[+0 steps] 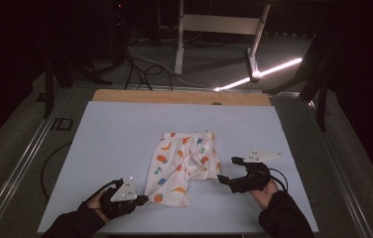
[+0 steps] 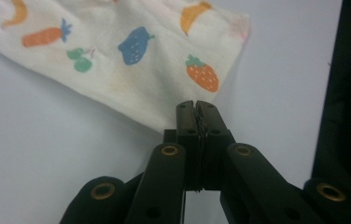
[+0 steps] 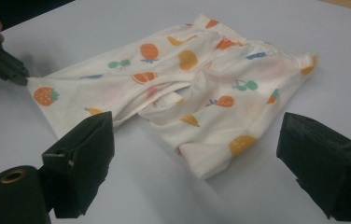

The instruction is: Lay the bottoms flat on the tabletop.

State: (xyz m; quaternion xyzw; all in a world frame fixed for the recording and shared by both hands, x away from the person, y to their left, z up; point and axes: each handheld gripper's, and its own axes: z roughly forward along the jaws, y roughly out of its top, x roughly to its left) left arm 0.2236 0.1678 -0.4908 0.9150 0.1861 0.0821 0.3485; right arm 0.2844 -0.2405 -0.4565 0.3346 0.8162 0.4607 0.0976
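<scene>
- Dark room and a pale blue surface [image 1: 115, 148] are carrying fruit-print shorts [image 1: 182, 166], lying mid-surface toward the near edge.
- Waistband is pointing at the far edge, legs at the near edge.
- Left tool [image 1: 142, 200], jaws together, is clamping the near-left leg hem.
- Right tool [image 1: 222, 180], jaws apart, is sitting just beside the right leg.
</scene>
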